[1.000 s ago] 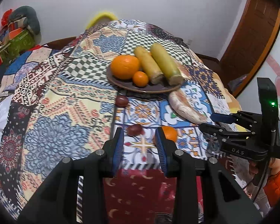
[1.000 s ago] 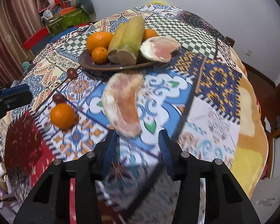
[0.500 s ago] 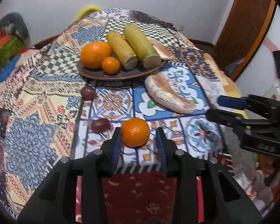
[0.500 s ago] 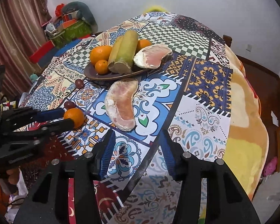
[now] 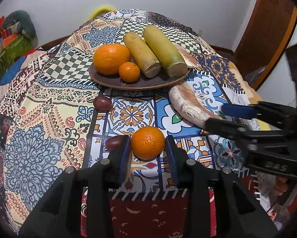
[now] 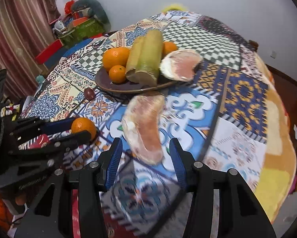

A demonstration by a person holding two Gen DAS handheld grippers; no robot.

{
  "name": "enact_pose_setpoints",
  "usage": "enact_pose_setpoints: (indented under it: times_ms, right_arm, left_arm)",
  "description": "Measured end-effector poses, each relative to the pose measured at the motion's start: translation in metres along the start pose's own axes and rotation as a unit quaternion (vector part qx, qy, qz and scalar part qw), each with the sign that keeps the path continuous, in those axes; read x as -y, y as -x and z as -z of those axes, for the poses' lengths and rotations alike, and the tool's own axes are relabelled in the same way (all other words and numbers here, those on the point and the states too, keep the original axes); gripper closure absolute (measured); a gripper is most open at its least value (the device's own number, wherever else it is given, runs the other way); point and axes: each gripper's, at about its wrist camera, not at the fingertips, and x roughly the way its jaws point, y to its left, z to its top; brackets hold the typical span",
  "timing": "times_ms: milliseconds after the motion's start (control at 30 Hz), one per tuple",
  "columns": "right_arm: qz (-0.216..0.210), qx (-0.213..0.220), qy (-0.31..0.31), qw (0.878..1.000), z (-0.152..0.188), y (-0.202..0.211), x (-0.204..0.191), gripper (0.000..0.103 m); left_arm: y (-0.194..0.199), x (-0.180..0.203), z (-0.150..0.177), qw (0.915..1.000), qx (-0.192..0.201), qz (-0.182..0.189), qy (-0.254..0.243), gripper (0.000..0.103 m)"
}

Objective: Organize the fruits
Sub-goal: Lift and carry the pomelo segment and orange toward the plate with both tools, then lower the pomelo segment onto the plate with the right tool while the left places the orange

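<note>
Left gripper point(image 5: 148, 147) spread around the loose orange point(image 5: 148, 145), not yet pinching; round, likely to roll toward the date point(image 5: 114, 142) if nudged off-centre.

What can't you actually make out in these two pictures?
- Dark fruit, left wrist view: partly hidden behind the left gripper's finger.
- Orange at the back of the plate, right wrist view: mostly behind the sugarcane.
- Pomelo piece on the plate, left wrist view: mostly behind the sugarcane.
- Tablecloth near the right gripper: motion-blurred.
</note>
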Motion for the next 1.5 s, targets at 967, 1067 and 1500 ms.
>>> enact_pose_setpoints:
  times_ms: [967,1067,1500]
  right_arm:
    - [-0.015,0.04,-0.01,0.999,-0.004,0.015,-0.013,0.062]
    - [-0.018,0.062,-0.005,0.998,-0.016,0.027,-0.016,0.062]
    - [-0.022,0.121,0.011,0.992,-0.06,0.034,-0.029,0.062]
  left_arm:
    - [0.041,-0.028,-0.012,0.9976,0.059,-0.001,0.037,0.068]
    - [0.043,-0.031,-0.017,0.9971,0.066,-0.004,0.038,0.068]
    - [0.052,-0.046,-0.05,0.9934,0.105,-0.006,0.047,0.068]
